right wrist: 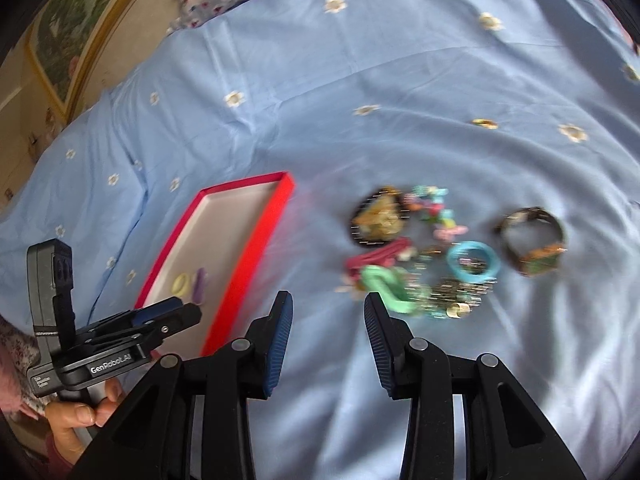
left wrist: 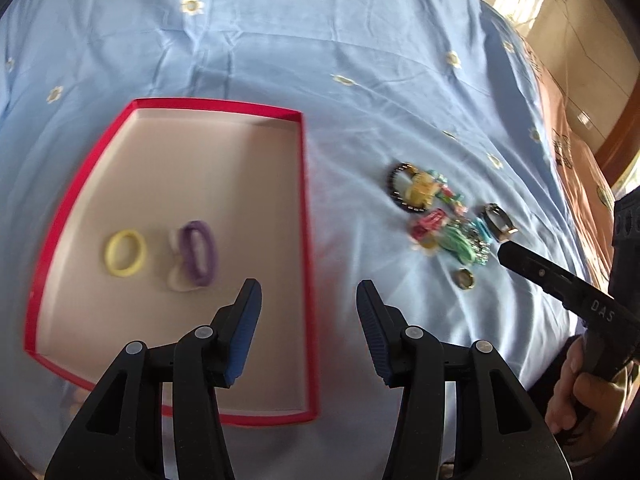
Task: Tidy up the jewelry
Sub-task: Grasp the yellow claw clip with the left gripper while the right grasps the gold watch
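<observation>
1. A red tray (left wrist: 305, 240) with a pale floor lies on a blue sheet (left wrist: 280, 60) dotted with small white flowers; every place below is given from this tray.
2. Inside the tray, toward its near end, lie a yellow band (left wrist: 125, 253) and a purple band (left wrist: 199, 253). The purple one lies on a small white piece (left wrist: 177, 280) (what it is cannot be told through the blur).
3. The left gripper (left wrist: 309, 320) hangs over the tray's near right corner with its blue-padded fingers (left wrist: 247, 332) spread wide and nothing between them.
4. To the right of the tray, on the sheet and well apart from it, lies the jewelry pile (right wrist: 420, 264): a dark beaded bracelet (right wrist: 378, 218) nearest the tray, then a pink clip (right wrist: 378, 258), a green piece (right wrist: 386, 286), a blue ring (right wrist: 474, 262) and a tangle of pastel beads.
5. Beyond the pile, farther from the tray, lies a watch (right wrist: 532, 240) by itself.
6. A small gold ring (left wrist: 466, 279) lies just on the near side of the pile.
7. The right gripper (right wrist: 328, 332) hovers between the tray and the pile, its fingers wide apart and empty.
8. Readable writing: "GenRobot.AI" on the left gripper's body in the right wrist view, and "DAS" on the right gripper's finger in the left wrist view; a smaller label beside the first is too small to read.
</observation>
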`<action>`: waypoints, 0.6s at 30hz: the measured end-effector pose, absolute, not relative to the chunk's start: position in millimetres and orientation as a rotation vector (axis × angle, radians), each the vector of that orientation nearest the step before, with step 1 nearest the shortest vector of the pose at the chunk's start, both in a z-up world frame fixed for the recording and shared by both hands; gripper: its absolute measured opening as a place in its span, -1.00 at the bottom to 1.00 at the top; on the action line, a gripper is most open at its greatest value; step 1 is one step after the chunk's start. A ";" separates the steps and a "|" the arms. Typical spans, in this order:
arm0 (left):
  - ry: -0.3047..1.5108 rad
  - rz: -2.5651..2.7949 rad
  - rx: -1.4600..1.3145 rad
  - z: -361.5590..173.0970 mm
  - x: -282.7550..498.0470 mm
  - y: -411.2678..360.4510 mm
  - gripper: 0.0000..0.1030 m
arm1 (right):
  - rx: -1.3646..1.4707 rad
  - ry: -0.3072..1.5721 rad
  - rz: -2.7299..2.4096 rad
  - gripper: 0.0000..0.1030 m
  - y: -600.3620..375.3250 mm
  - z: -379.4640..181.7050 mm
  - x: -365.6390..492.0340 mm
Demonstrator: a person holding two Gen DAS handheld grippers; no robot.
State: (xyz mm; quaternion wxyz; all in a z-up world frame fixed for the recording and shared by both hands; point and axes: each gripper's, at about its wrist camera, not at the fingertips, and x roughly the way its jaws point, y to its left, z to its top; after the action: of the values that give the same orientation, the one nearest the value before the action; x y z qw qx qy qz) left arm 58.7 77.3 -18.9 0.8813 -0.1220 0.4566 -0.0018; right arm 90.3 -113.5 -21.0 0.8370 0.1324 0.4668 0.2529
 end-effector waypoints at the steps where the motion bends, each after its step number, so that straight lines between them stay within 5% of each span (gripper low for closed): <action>1: 0.952 -0.011 -0.253 -18.8 59.8 73.6 -0.06 | 0.283 0.986 0.523 -0.23 -120.4 -22.2 89.0; 18: 0.977 -0.121 -0.173 -18.1 108.8 20.9 0.03 | 0.346 0.984 0.339 -0.23 -202.4 -37.2 100.1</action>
State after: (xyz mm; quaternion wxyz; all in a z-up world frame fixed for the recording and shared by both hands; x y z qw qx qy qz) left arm 108.8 20.9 -18.1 0.8776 -0.0831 0.4685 -0.0578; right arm 100.1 -202.4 -37.2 0.8533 0.1644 0.4678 0.1614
